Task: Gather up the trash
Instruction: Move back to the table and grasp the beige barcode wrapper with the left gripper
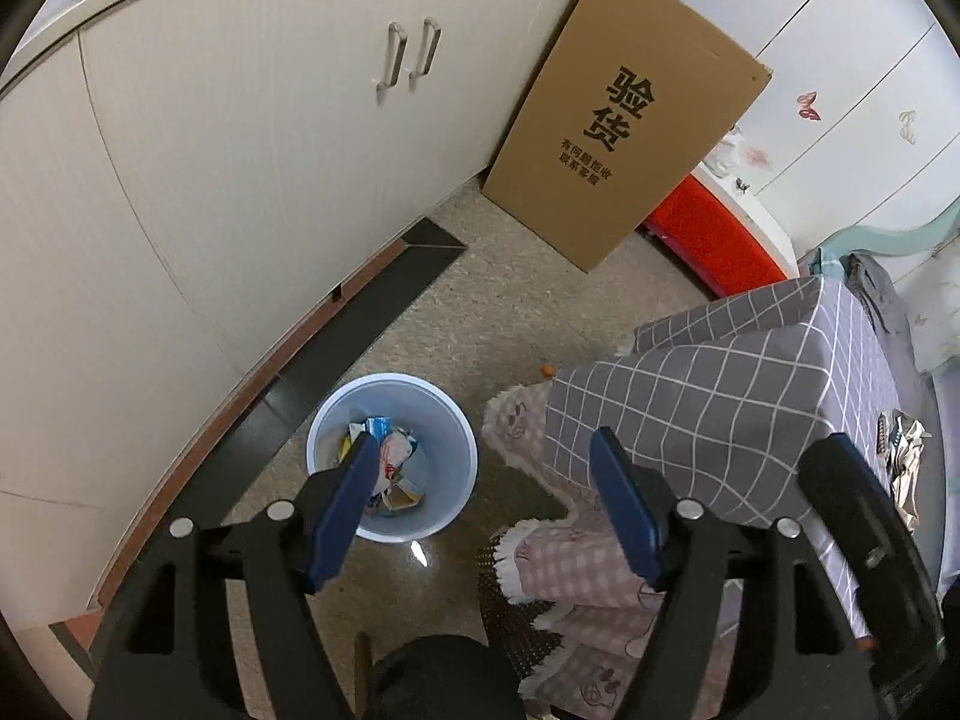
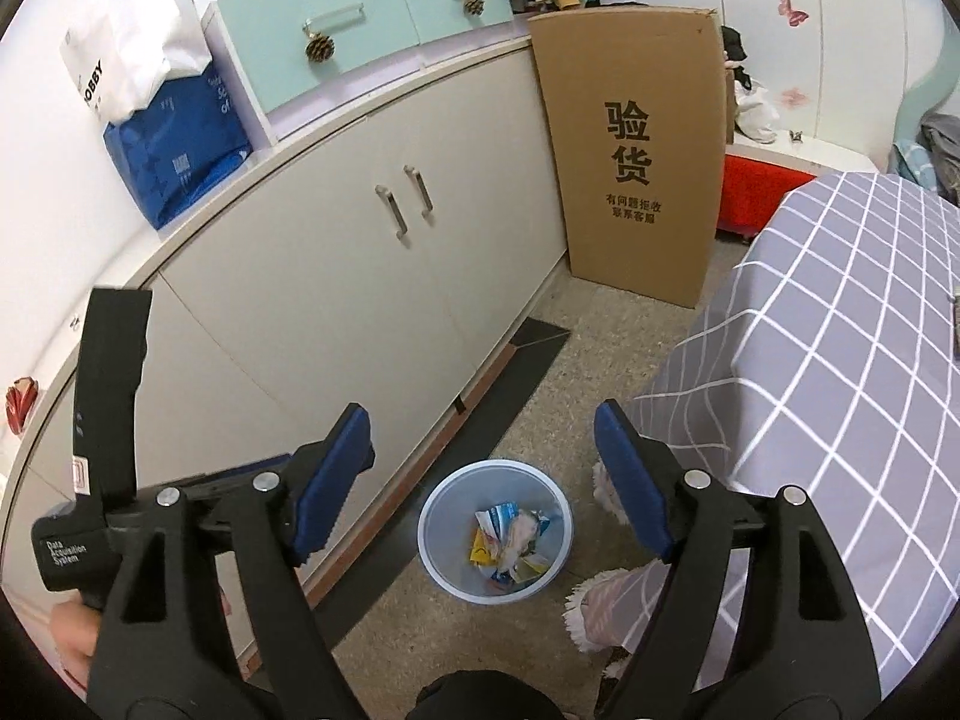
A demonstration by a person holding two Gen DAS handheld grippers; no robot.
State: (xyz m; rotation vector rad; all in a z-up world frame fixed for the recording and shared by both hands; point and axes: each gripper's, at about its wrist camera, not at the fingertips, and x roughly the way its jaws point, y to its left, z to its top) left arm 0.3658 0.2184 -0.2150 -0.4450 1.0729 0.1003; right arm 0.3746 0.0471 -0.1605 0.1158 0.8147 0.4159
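Right wrist view alone showed the white bag (image 2: 129, 36) lettered "OBBY" on the cabinet (image 2: 336, 276) and "Data Acquisition System" on the left gripper's (image 1: 480, 492) body. Both views caught the cardboard box (image 1: 624, 120) printed "验货". Left gripper and right gripper (image 2: 480, 474) gaped wide, empty, above the blue bin (image 1: 444, 426) of trash (image 2: 510, 540) on the floor.

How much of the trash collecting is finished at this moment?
Done: crumpled wrappers already lie in the blue bin on the floor. In hand: nothing; the left gripper and right gripper are both open and empty. Left: crumpled paper still sits on the checked tablecloth.
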